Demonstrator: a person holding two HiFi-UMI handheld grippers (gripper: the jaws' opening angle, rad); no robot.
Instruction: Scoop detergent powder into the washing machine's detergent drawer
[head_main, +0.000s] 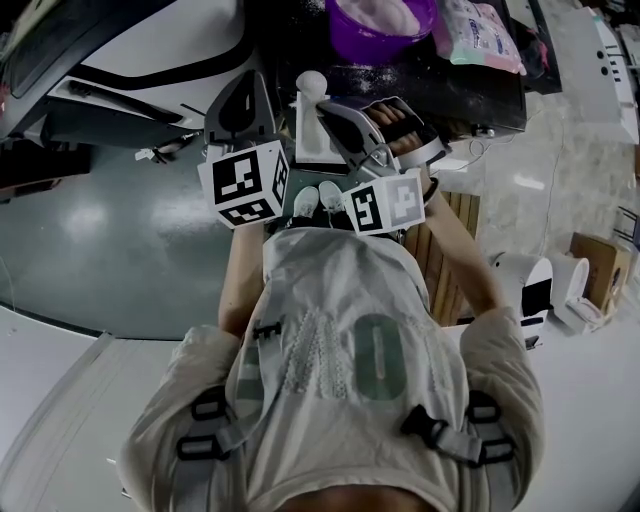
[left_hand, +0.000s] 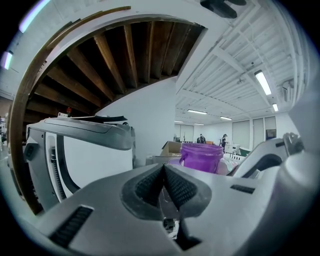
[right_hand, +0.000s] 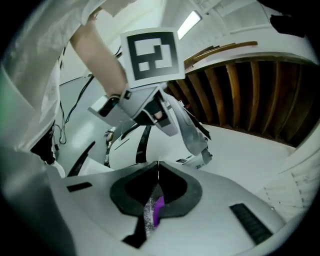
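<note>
A purple tub (head_main: 380, 35) of white detergent powder stands on the dark counter ahead of me, and it also rises beyond my left gripper (left_hand: 164, 167) as the tub (left_hand: 201, 157). The white washing machine (head_main: 170, 45) is at the upper left, its body (left_hand: 90, 160) close on that gripper's left. My left gripper (head_main: 242, 100) is shut with nothing between its pads. My right gripper (head_main: 325, 108) points toward the left one. My right gripper (right_hand: 158, 172) is shut on a thin purple piece (right_hand: 157, 210) dusted with powder, seemingly the scoop's handle. The scoop's bowl is hidden.
A white block with a round white top (head_main: 312, 90) stands between the two grippers. A pink package (head_main: 480, 35) lies right of the tub. A slatted wooden board (head_main: 440, 260), a white appliance (head_main: 525, 285) and a cardboard box (head_main: 600, 265) are to my right. The grey-green floor (head_main: 100, 240) spreads left.
</note>
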